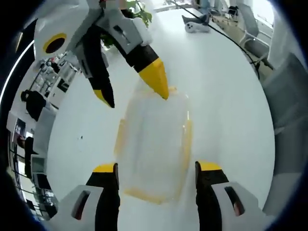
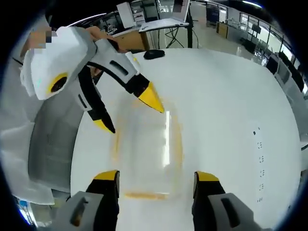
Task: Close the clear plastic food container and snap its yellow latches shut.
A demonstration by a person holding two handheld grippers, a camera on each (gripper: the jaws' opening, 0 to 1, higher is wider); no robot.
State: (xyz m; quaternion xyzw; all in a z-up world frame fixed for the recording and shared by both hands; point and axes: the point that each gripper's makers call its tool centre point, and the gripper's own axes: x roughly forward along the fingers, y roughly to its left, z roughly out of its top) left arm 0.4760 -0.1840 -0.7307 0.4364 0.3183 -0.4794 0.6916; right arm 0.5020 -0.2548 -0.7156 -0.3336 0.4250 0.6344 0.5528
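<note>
Two grippers over the container, latches not yet snapped

We see the left gripper [image 1: 156,168] with its fingers spread wide on either side of the near end of the clear plastic food container [image 1: 153,144], touching nothing we can make out. The container lies flat on the white tabletop [image 1: 226,86], well away from any edge. Its lid appears to be down already, though the blur leaves us unsure how well it is seated. Yellow latches [image 1: 186,139] run along its long sides and ends; we judge they are still to be snapped, since none looks pressed home and no finger is on a side latch.

Further right in the left gripper view, the right gripper [image 1: 132,84] comes in from the far end, its fingers wide apart, one yellow tip at the container's far rim. That end latch looks like the next to be pressed.

Around the work, a small white object [image 1: 197,27] and a dark cable [image 1: 240,45] lie near the tabletop's far edge, and office shelving stands beyond. Nothing blocks either gripper.
</note>
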